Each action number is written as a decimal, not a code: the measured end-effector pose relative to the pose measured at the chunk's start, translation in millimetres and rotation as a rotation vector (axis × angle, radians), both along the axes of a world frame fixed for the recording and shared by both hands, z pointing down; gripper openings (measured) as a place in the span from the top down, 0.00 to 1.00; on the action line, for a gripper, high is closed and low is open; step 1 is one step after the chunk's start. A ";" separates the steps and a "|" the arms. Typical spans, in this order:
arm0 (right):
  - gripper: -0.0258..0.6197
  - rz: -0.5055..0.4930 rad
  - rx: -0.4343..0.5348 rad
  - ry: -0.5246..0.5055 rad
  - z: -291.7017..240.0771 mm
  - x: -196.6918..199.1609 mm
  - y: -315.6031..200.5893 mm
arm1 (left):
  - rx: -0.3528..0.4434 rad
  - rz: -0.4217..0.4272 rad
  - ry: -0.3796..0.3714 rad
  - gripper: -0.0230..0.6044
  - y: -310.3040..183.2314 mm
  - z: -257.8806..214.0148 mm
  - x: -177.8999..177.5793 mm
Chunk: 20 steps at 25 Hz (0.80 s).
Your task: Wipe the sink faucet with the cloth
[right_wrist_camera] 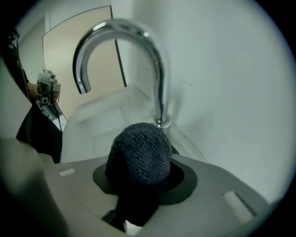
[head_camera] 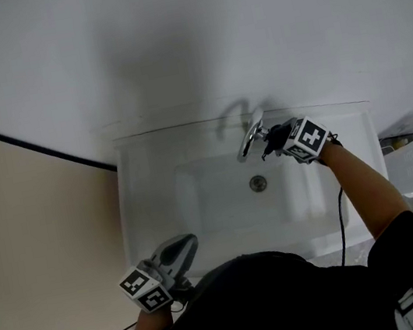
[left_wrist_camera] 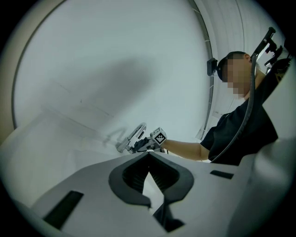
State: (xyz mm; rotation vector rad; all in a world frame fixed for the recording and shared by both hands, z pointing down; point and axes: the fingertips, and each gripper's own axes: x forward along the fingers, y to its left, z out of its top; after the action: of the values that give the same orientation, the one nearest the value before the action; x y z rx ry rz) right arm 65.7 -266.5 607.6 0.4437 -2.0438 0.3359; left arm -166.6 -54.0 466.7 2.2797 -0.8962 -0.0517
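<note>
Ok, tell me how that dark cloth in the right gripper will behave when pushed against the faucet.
The cloth looks soft and floppy: it bulges in a rounded wad between the jaws of the right gripper, so it would probably squash and wrap round the faucet. Its knitted, nubbly surface likely drags rather than slips on the shiny metal.

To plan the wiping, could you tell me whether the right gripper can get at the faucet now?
Probably yes: the right gripper, shut on the cloth, sits right beside the faucet, and nothing stands between the cloth and the faucet's stem.
</note>
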 end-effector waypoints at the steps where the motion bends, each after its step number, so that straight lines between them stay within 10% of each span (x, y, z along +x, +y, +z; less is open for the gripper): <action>1: 0.74 0.061 0.014 -0.042 -6.0 8.4 -5.9 | 0.000 -0.007 -0.006 0.96 -1.0 -0.2 -4.4; 5: 0.74 0.228 0.062 -0.119 -1.2 13.1 -34.5 | -0.006 -0.030 -0.025 0.96 -6.8 3.1 -19.4; 11: 0.73 -0.031 0.172 0.146 22.1 -16.8 -30.6 | 0.014 -0.027 -0.031 0.96 -17.9 1.6 -14.1; 15: 0.74 -0.087 0.016 0.260 17.4 -2.3 -6.6 | 0.029 -0.015 -0.041 0.96 -17.1 -2.4 -10.4; 20: 0.74 0.032 -0.143 0.128 7.4 5.1 -6.8 | 0.028 -0.056 -0.029 0.96 -10.0 -1.3 -27.1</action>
State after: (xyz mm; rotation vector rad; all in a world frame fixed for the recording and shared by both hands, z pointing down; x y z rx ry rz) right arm 70.7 -273.3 614.9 0.4001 -1.8762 0.4581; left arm -193.7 -63.9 465.4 2.2867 -0.9805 -0.0563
